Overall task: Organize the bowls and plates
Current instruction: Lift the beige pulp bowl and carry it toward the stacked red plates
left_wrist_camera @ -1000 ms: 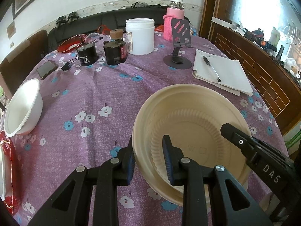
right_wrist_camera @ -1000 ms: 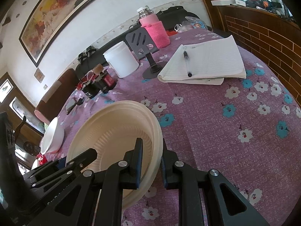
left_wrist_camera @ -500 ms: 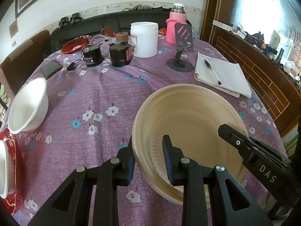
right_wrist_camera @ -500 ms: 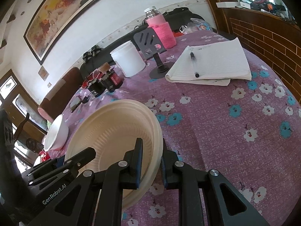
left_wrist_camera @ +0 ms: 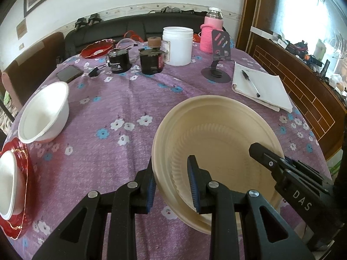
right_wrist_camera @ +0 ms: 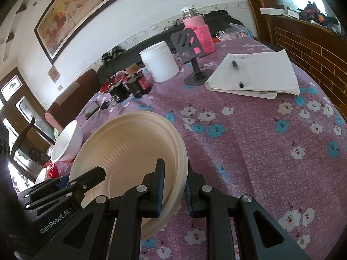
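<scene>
A stack of cream paper plates is held above the purple flowered tablecloth. My left gripper is shut on its left rim. My right gripper is shut on its right rim, and the stack also shows in the right wrist view. A white bowl stands at the left of the table. Another white bowl sits in a red dish at the near left edge.
At the back stand a white jar, two black jars, a pink bottle and a phone stand. A notebook with a pen lies at the right. A phone and a red tray lie at the back left.
Both grippers have drawn back and up a little with the plates between them; more of the left table edge and the red dish has come into view.
</scene>
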### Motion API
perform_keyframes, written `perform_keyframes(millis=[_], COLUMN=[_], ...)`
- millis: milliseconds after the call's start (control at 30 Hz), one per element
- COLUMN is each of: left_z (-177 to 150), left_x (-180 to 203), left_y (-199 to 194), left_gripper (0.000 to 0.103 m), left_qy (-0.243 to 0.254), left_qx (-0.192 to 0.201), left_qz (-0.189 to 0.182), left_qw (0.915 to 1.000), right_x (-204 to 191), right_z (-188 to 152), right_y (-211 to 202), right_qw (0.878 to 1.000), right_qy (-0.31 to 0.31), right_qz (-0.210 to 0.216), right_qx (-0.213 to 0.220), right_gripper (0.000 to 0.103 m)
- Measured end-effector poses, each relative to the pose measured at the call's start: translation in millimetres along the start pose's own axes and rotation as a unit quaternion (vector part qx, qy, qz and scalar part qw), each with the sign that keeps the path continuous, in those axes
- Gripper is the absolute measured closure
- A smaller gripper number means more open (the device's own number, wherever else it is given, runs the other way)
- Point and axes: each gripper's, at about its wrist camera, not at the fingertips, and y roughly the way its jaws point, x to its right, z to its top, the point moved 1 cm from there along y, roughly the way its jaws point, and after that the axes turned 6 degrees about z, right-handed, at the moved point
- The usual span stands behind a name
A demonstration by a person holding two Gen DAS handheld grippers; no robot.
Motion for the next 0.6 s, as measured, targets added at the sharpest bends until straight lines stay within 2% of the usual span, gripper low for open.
perform_keyframes(millis=[200, 600], left_z=[-5, -12], left_x=[-8, -27], left_y=[-3, -23], left_gripper=[0.077, 0.077], left_qy=[-0.008, -0.031], left_qx=[-0.004, -0.004], left_qz=[-0.003, -0.026], left_qw=[1.0000, 0.9992], right_x=[-15, -43], right_z=[4, -5], right_y=[-7, -24], right_qw=[1.000, 0.998], right_qy=[-0.020, -0.049], right_qz=[-0.013, -0.027], right_qx=[0.007, -0.012], right_gripper=[0.085, 0.085])
